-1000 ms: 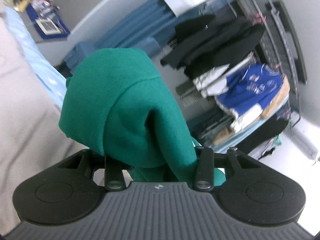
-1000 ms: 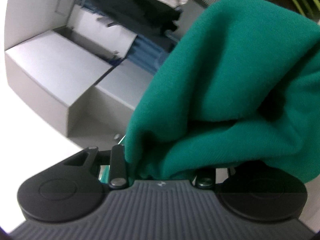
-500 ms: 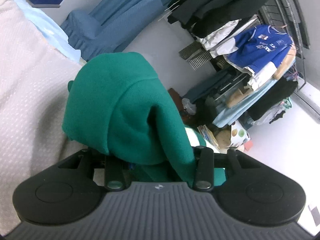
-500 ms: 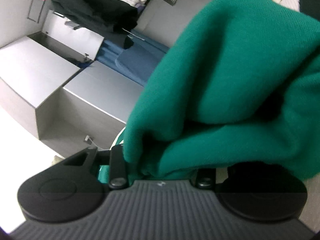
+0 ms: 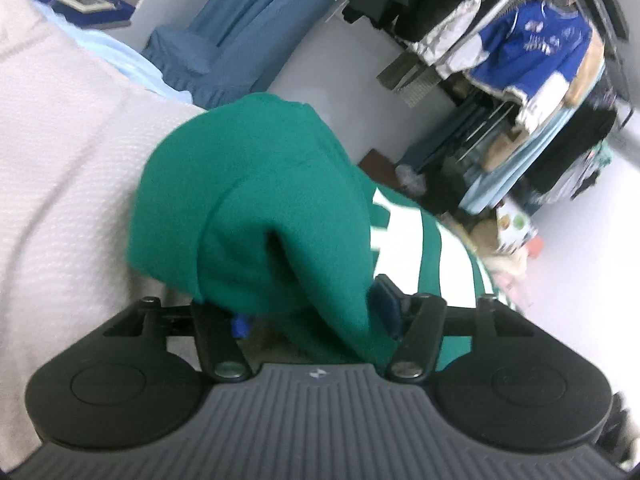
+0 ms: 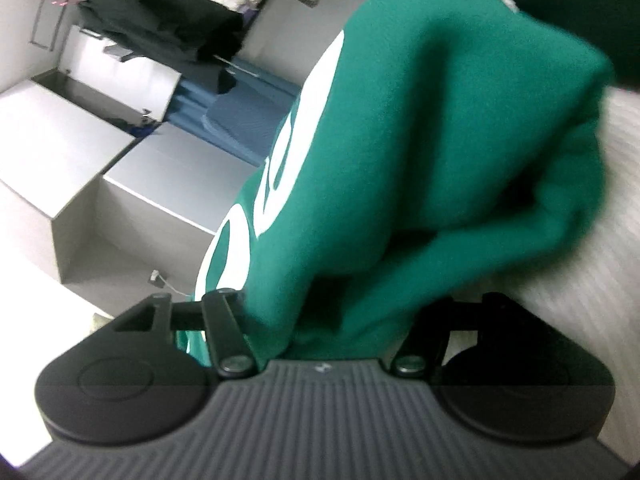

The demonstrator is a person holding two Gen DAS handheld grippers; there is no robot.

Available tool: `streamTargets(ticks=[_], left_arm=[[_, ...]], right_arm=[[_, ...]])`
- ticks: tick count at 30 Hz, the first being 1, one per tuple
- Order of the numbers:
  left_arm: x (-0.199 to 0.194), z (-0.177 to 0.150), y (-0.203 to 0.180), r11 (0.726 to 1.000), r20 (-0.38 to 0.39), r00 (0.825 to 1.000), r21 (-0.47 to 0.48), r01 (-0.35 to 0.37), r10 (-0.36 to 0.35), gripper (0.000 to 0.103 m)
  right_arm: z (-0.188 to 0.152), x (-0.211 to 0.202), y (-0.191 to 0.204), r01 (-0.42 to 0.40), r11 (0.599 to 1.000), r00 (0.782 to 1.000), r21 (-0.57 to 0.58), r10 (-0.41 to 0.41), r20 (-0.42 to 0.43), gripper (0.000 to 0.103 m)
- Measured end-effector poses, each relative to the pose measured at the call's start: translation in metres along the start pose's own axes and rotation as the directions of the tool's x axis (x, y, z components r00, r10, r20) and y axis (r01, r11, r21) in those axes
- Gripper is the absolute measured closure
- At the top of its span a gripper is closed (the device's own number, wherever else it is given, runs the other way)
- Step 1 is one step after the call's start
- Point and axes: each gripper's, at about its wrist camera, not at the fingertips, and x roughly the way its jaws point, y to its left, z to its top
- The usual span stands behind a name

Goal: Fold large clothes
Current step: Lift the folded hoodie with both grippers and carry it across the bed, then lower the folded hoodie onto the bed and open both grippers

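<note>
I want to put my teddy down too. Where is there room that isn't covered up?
The pale bedspread is bare left of the green sweatshirt, up to the light blue sheet. The right wrist view shows a bare strip to the sweatshirt's right. The clothes rack side is crowded. Both claws are opening with sweatshirt between them.

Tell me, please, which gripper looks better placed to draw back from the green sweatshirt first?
Probably the left gripper: its jaws are opening and a blue pad already shows beside the green sweatshirt. The right gripper is buried in cloth.
</note>
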Motion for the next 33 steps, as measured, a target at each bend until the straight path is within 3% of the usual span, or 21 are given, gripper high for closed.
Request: streamTargets(ticks=[8, 13, 18, 23, 33], left_arm=[[-0.078, -0.008, -0.052, 0.984, -0.004, 0.997, 0.161, -0.081, 0.083, 0.034], [-0.147, -0.005, -0.114, 0.959, 0.026, 0.996, 0.268, -0.093, 0.09, 0.034], [-0.232, -0.013, -0.171, 0.927, 0.099, 0.993, 0.365, -0.091, 0.059, 0.032], [-0.312, -0.031, -0.207, 0.911, 0.145, 0.989, 0.408, -0.063, 0.004, 0.029], [-0.412, -0.089, -0.221, 0.887, 0.193, 0.981, 0.459, -0.06, -0.033, 0.027]], right_arm=[[-0.022, -0.076, 0.048, 0.106, 0.984, 0.994, -0.143, -0.104, 0.017, 0.04], [-0.022, -0.138, 0.1, 0.074, 0.959, 0.995, -0.274, -0.054, 0.079, 0.04], [-0.025, -0.192, 0.185, 0.055, 0.899, 0.991, -0.434, 0.003, 0.132, 0.04], [-0.061, -0.251, 0.224, 0.059, 0.824, 0.987, -0.564, 0.035, 0.155, 0.04], [-0.134, -0.313, 0.225, 0.101, 0.722, 0.988, -0.685, 0.009, 0.155, 0.04]])
